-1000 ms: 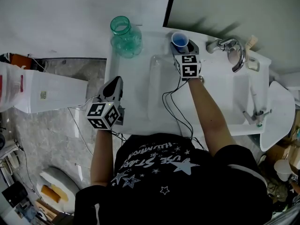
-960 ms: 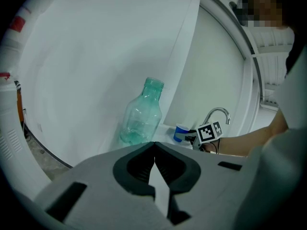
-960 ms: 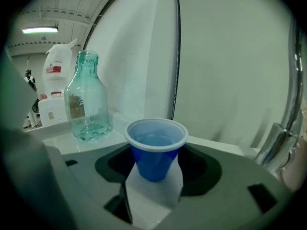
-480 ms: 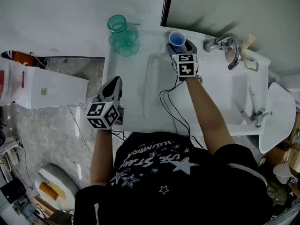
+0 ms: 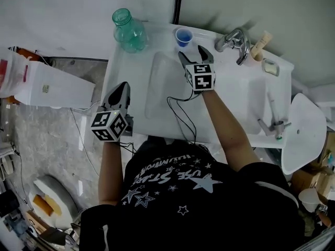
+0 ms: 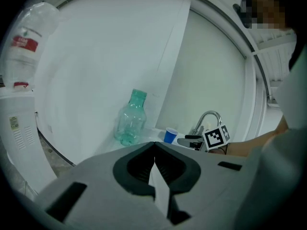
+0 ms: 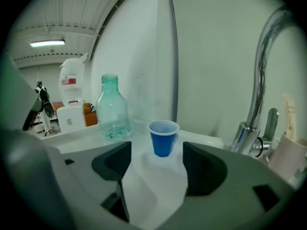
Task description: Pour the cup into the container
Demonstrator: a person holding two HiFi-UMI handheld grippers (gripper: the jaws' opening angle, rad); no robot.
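A small blue cup [image 5: 183, 36] stands upright on the white counter [image 5: 235, 103], near the back wall. To its left stands a green transparent bottle [image 5: 128, 30] with no cap. My right gripper [image 5: 191, 53] is open just short of the cup, and nothing is between its jaws. The right gripper view shows the cup [image 7: 163, 137] standing free ahead of the gripper [image 7: 156, 161], with the bottle [image 7: 112, 110] further left. My left gripper [image 5: 121, 89] hovers at the counter's left edge, shut and empty; its own view shows its gripper [image 6: 153, 148] with the jaws touching.
A chrome faucet [image 5: 234, 38] rises right of the cup, with a holder of sticks [image 5: 257, 47] beside it. A shallow recess [image 5: 159, 80] lies in the counter's left part. A white box-shaped appliance [image 5: 49, 85] stands on the floor to the left.
The right gripper's jaws were around the blue cup; they have opened and drawn back, leaving the cup standing on the counter. The left gripper has stayed in place.
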